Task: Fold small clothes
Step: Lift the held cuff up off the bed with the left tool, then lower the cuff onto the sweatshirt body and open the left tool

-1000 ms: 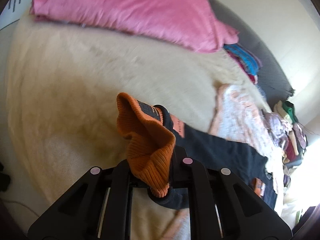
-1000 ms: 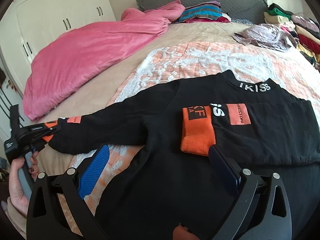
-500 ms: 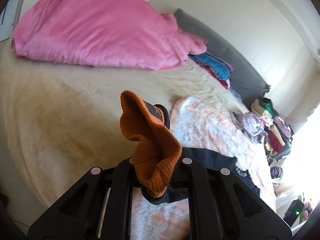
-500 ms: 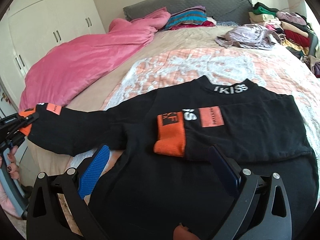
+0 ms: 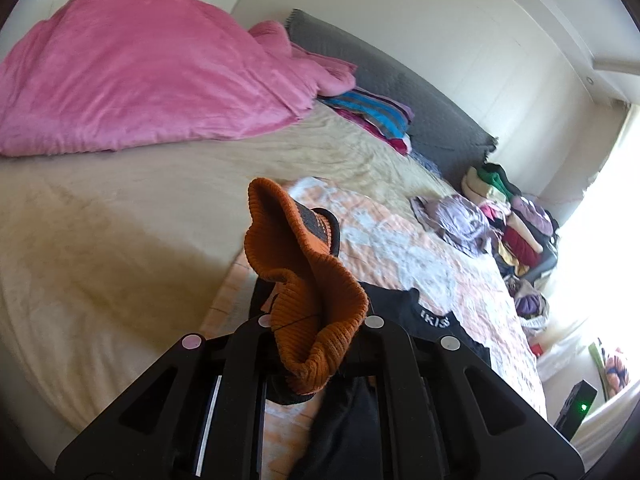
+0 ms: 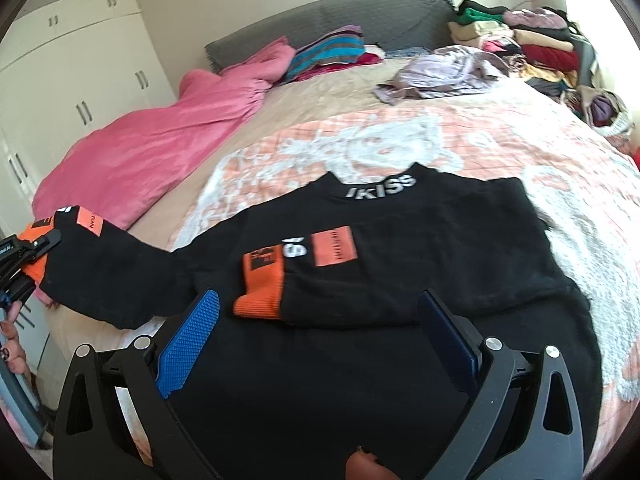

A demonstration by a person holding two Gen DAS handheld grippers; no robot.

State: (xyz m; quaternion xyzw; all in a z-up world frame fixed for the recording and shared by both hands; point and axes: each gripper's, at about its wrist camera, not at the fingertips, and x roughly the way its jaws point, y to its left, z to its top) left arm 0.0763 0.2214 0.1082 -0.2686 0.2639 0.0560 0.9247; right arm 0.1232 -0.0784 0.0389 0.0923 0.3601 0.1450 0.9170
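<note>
The left gripper (image 5: 316, 344) is pinched tight on the orange ribbed cuff (image 5: 308, 280) of a black sweater (image 6: 400, 264), holding that sleeve out past the edge of the bed (image 5: 120, 220); from the right wrist view the same gripper (image 6: 28, 252) sits at far left, a hand (image 6: 12, 344) below it. The right gripper (image 6: 320, 344) hovers with its blue-padded fingers (image 6: 188, 344) spread wide over the sweater's lower body, gripping nothing. White lettering on the collar reads "IKISS"; orange patches on the chest and sleeve carry dark print too small to read. The sweater lies flat on a peach-and-white blanket (image 6: 400, 144), its other sleeve folded across the chest, the orange cuff (image 6: 260, 284) just beyond the right fingers. A pink duvet (image 5: 140, 72), striped folded textiles (image 6: 328, 52) and a pile of clothes (image 6: 532, 44) lie further off.
</note>
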